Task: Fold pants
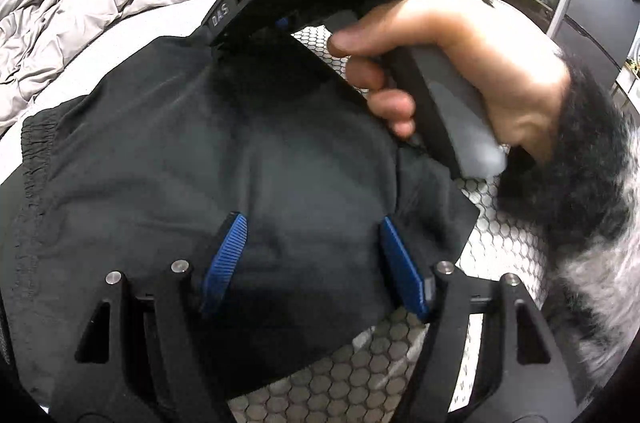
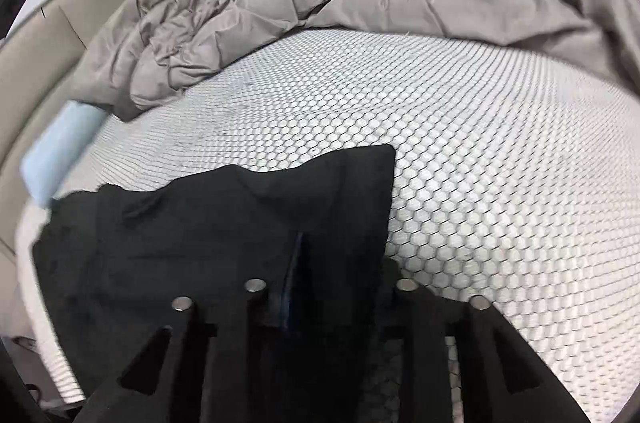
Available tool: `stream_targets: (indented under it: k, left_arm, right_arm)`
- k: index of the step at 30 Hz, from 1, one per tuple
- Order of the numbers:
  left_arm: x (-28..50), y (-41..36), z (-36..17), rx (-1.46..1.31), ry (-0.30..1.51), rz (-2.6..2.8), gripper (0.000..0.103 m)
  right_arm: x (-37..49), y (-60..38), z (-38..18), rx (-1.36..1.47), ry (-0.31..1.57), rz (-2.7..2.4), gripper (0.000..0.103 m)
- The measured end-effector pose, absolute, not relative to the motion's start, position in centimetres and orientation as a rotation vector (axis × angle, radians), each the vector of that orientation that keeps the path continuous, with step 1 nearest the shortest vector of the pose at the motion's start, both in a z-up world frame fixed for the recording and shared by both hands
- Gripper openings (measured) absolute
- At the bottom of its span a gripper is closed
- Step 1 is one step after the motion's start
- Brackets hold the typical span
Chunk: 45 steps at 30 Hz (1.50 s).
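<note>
Left wrist view alone shows right hand [image 1: 460, 71]; left jaws released, right jaws grasping pants [image 2: 224, 235].

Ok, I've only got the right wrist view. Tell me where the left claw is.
Observer: The left claw is over the black pants, with its blue pads apart and no fabric pinched between them.
Operator: Give me the waistband's position.
Observer: The gathered waistband lies at the far left edge of the left wrist view.
Operator: Report what's on the right side of that view.
Observer: The right hand, in a furry sleeve, grips the other gripper's handle at the pants' far edge.
</note>
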<state>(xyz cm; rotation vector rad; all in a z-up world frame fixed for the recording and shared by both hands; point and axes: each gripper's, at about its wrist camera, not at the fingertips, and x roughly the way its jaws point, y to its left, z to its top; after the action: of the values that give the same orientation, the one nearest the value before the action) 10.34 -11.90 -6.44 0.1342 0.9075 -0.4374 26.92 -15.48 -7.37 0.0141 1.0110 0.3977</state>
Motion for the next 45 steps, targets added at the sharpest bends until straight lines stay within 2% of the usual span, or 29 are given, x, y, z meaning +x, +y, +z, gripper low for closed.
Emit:
stream_targets:
  k: [1, 3, 6, 8, 9, 10, 13, 15, 17, 19, 23, 24, 25, 27, 31, 34, 37, 38, 39, 40, 41, 42, 45]
  left_arm:
    - [10.1, -11.5, -6.2, 0.119, 0.902, -0.448, 0.067]
    - [9.6, -9.8, -5.4, 0.053, 0.898, -0.474, 0.067]
    - [9.5, -6.6, -4.1, -0.051, 0.878, -0.452, 0.067]
    - [9.3, -3.2, -2.9, -0.123, 0.837, -0.388, 0.067]
    - [9.3, -2.2, -2.6, -0.140, 0.824, -0.364, 0.067]
    - [9.2, -0.1, -2.1, -0.172, 0.800, -0.319, 0.067]
    - [9.6, 4.3, -1.5, -0.230, 0.763, -0.219, 0.067]
    - [9.4, 7.6, -1.3, -0.278, 0.747, -0.129, 0.067]
    - [9.6, 10.9, -1.4, -0.338, 0.742, -0.053, 0.067]
    - [8.9, 13.1, -1.4, -0.363, 0.733, -0.003, 0.067]
    - [6.8, 19.0, -0.9, -0.435, 0.696, 0.120, 0.067]
    - [6.4, 20.4, -1.1, -0.446, 0.687, 0.141, 0.070]
    - [5.1, 22.0, -1.4, -0.458, 0.684, 0.192, 0.073]
    - [4.0, 25.2, -2.6, -0.488, 0.704, 0.288, 0.078]
    - [-0.5, 30.8, -6.1, -0.749, 0.731, 0.390, 0.079]
    - [-1.9, 33.6, -8.5, -0.956, 0.688, 0.354, 0.079]
    - [-1.5, 35.0, -9.3, -1.031, 0.631, 0.369, 0.079]
    - [-1.2, 35.3, -9.3, -1.031, 0.616, 0.385, 0.076]
    - [-0.7, 35.6, -9.3, -1.020, 0.607, 0.405, 0.061]
    - [0.0, 36.0, -9.2, -0.997, 0.612, 0.427, 0.034]
    - [0.9, 36.3, -9.3, -0.956, 0.644, 0.491, 0.017]
    - [1.2, 36.1, -9.3, -0.933, 0.651, 0.520, 0.008]
    - [2.0, 34.8, -7.5, -0.856, 0.606, 0.555, 0.003]
  right_arm:
    - [26.7, -16.1, -7.3, 0.022, 1.034, 0.405, 0.051]
    - [26.0, -17.2, -7.6, 0.086, 1.106, 0.482, 0.064]
    - [23.9, -19.1, -7.7, 0.195, 1.149, 0.578, 0.065]
    - [22.5, -20.2, -7.7, 0.239, 1.159, 0.623, 0.053]
    - [22.0, -19.8, -7.7, 0.227, 1.155, 0.619, 0.031]
    - [21.7, -19.8, -7.6, 0.205, 1.148, 0.601, 0.019]
    - [21.2, -19.3, -6.6, 0.169, 1.076, 0.581, 0.008]
    - [21.0, -19.2, -5.1, 0.122, 0.996, 0.536, 0.008]
    - [21.8, -18.3, -4.9, 0.039, 0.995, 0.488, 0.009]
    - [22.3, -17.8, -6.1, -0.046, 1.059, 0.438, 0.021]
    - [21.0, -19.0, -4.7, -0.070, 1.025, 0.368, 0.029]
    - [20.4, -19.3, -3.9, -0.083, 0.993, 0.355, 0.035]
    - [19.6, -19.7, -2.8, -0.076, 0.944, 0.358, 0.047]
    - [18.6, -20.2, -1.1, -0.036, 0.890, 0.396, 0.065]
    - [17.8, -20.7, 0.4, 0.045, 0.826, 0.457, 0.073]
    - [17.8, -20.1, 0.4, 0.067, 0.842, 0.486, 0.073]
    - [17.5, -19.5, 0.2, 0.052, 0.856, 0.506, 0.073]
    - [17.3, -19.3, 0.0, 0.047, 0.858, 0.515, 0.073]
    - [16.9, -19.2, -0.1, 0.041, 0.859, 0.526, 0.073]
    - [16.5, -19.0, -0.1, 0.030, 0.857, 0.536, 0.073]
    - [16.3, -18.9, -0.3, 0.022, 0.856, 0.541, 0.073]
    - [16.1, -18.8, -0.4, 0.014, 0.856, 0.546, 0.073]
    - [15.8, -18.7, -0.9, 0.001, 0.866, 0.556, 0.073]
